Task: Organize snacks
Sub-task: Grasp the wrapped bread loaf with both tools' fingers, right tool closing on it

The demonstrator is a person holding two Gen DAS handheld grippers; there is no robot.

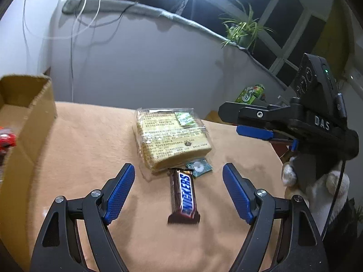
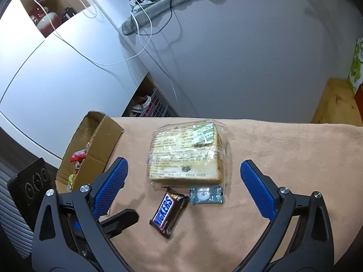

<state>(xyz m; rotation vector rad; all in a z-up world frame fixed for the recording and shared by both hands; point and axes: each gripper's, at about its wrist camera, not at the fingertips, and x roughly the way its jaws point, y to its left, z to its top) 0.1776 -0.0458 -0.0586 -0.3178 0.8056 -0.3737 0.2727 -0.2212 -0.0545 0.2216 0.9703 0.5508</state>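
Observation:
A brown Snickers bar (image 1: pixel 185 196) (image 2: pixel 169 213) lies on the tan cloth, lengthwise between the spread fingers of my left gripper (image 1: pixel 178 167), which is open and touches nothing. Just beyond the bar lie a clear-wrapped pack of sliced bread (image 1: pixel 172 140) (image 2: pixel 188 154) and a small teal packet (image 1: pixel 199 168) (image 2: pixel 206 195). My right gripper (image 2: pixel 184 162) is open and hovers over the near edge of the bread; from the left wrist it shows at the right (image 1: pixel 229 121). An open cardboard box (image 1: pixel 29 113) (image 2: pixel 90 145) stands at the left with red-wrapped snacks (image 2: pixel 78 156) inside.
The tan-covered table (image 1: pixel 90 149) ends near a grey wall. A white-gloved hand (image 1: pixel 292 174) holds the right gripper. A finger of the left gripper (image 2: pixel 122 219) shows low left. A green can (image 1: pixel 249 94), a potted plant (image 1: pixel 245 31) and a wooden stool (image 2: pixel 335 102) stand beyond the table.

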